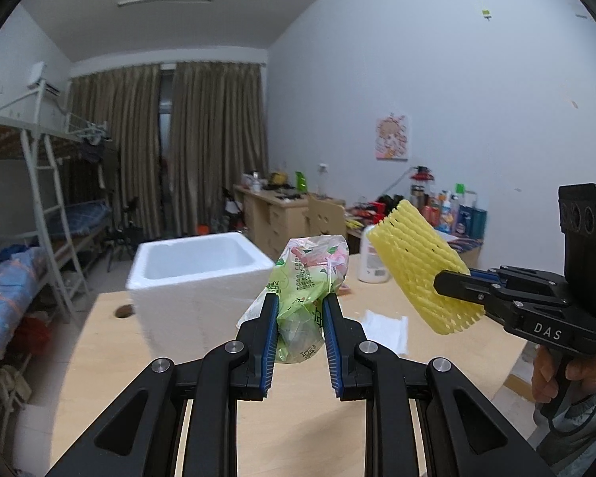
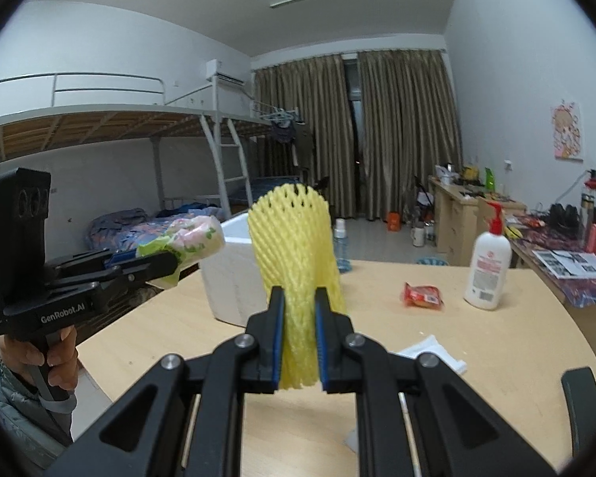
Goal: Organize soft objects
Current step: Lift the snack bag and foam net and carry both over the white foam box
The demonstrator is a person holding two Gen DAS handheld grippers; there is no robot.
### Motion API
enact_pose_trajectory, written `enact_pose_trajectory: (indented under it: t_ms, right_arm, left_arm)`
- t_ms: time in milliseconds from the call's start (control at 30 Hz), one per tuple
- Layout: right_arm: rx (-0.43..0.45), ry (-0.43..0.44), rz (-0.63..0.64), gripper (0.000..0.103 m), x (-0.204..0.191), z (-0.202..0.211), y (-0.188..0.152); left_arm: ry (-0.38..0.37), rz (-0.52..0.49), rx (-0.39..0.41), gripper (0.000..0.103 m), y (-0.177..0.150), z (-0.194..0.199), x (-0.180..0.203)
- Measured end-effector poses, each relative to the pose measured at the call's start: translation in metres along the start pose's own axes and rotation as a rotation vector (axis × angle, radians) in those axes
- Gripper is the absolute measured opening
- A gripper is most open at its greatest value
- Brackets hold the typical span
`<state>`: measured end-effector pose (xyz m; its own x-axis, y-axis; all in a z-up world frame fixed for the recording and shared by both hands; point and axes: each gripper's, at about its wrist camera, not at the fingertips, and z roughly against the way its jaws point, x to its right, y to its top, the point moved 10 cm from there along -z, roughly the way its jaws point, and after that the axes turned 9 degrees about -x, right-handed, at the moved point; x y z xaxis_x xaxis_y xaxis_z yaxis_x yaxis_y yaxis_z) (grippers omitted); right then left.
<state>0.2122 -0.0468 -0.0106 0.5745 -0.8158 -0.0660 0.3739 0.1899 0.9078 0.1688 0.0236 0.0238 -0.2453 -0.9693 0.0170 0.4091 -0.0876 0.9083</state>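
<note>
Yellow foam net (image 2: 294, 262), light and squashy, pinched low by right tool (image 2: 300, 342); left tool (image 1: 298, 330) pinches crinkly bag (image 1: 306, 278) mid-body.

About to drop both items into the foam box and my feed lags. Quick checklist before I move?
1. Left gripper shut on bag: ok.
2. Right gripper shut on yellow net: ok.
3. Foam box open on top: ok.
4. Room inside box: ok in what shows; its floor is partly hidden.
5. Both items lifted clear of table: ok.
</note>
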Motion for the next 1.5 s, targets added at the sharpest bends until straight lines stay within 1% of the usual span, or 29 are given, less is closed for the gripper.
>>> enact_pose_trajectory:
  t_ms: [200, 267, 500, 633, 867, 1067, 1500]
  right_arm:
    - [0.001, 0.069, 0.034, 0.017, -0.021, -0.014, 0.003]
    - [0.001, 0.093, 0.043, 0.017, -0.027, -0.019, 0.004]
    - [-0.006, 0.159, 0.082, 0.017, -0.053, -0.028, 0.009]
    - [-0.014, 0.176, 0.096, 0.017, -0.061, -0.033, 0.01]
    - [-0.022, 0.184, 0.108, 0.017, -0.067, -0.038, 0.016]
    - [-0.019, 0.179, 0.111, 0.017, -0.068, -0.042, 0.027]
    - [-0.015, 0.167, 0.124, 0.017, -0.068, -0.057, 0.064]
  left_arm:
    - [0.093, 0.029, 0.017, 0.023, -0.004, 0.025, -0.025]
    - [0.113, 0.035, 0.02, 0.023, -0.004, 0.03, -0.031]
    - [0.171, 0.067, 0.027, 0.023, -0.01, 0.045, -0.053]
    - [0.194, 0.088, 0.032, 0.023, -0.011, 0.051, -0.063]
    - [0.193, 0.098, 0.023, 0.023, -0.009, 0.042, -0.065]
    - [0.206, 0.094, 0.025, 0.023, -0.003, 0.033, -0.067]
    - [0.189, 0.083, 0.014, 0.023, 0.036, 0.009, -0.086]
